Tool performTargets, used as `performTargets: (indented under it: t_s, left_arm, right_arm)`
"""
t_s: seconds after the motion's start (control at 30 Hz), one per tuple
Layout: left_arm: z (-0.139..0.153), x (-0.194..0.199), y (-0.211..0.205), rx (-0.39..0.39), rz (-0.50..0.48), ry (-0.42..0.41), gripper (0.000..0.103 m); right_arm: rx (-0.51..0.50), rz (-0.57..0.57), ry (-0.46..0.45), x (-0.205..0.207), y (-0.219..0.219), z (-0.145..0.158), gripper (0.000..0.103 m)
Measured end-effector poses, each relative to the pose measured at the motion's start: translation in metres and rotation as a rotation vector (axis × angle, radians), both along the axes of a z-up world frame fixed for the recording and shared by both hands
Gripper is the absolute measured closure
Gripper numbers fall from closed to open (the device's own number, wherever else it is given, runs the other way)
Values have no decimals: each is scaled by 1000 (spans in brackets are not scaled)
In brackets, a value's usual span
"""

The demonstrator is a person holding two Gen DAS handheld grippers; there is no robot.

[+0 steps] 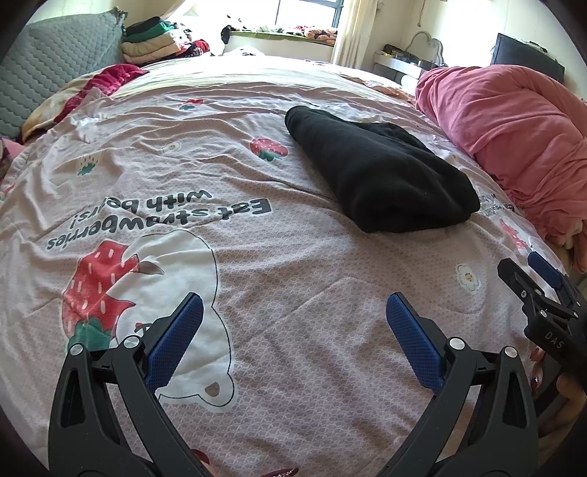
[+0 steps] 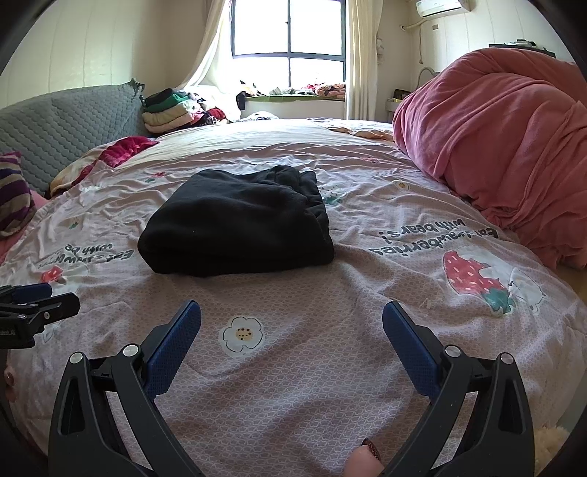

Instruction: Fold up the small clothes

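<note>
Left gripper (image 1: 293, 312): jaws spread wide, nothing between the blue pads, hovering over the bedspread (image 1: 293, 367) near the foot of the bed. Right gripper (image 2: 291, 319): same state, jaws wide apart, empty, hovering over the bedspread with a printed daisy (image 2: 242, 334) between its fingers.

The two grippers sit side by side; each one's tip shows at the edge of the other's wrist view.

Black garment (image 2: 234, 227) is folded into a thick rectangular bundle, lying flat on the pink strawberry-and-bear bedspread, roughly mid-bed. It's ahead of both grippers and clear of them, no contact. From the left wrist view it sits ahead and to the right (image 1: 381, 172); from the right wrist view ahead and slightly left.

Bunched pink duvet (image 2: 495, 146) piled along the right side of the bed, near the garment but not touching it. Grey quilted headboard (image 2: 66, 124) on the left, stack of folded clothes (image 2: 168, 113) beside it at the far end. Window (image 2: 290, 33) behind.
</note>
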State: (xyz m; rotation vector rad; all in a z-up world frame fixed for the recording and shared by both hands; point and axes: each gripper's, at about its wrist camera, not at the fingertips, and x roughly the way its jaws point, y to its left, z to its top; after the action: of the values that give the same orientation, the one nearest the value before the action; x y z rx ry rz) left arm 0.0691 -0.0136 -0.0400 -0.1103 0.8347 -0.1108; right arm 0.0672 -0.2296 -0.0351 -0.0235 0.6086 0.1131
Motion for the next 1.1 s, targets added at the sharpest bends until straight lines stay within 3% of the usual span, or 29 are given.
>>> performTargets:
  t_s: [0.93, 1.1]
  left_arm:
    - [0, 1, 0, -1, 7, 9, 9]
    - [0, 3, 4, -39, 16, 34, 9]
  right_arm:
    - [1, -3, 0, 1, -2, 0, 4]
    - [23, -45, -9, -3, -15, 3, 4]
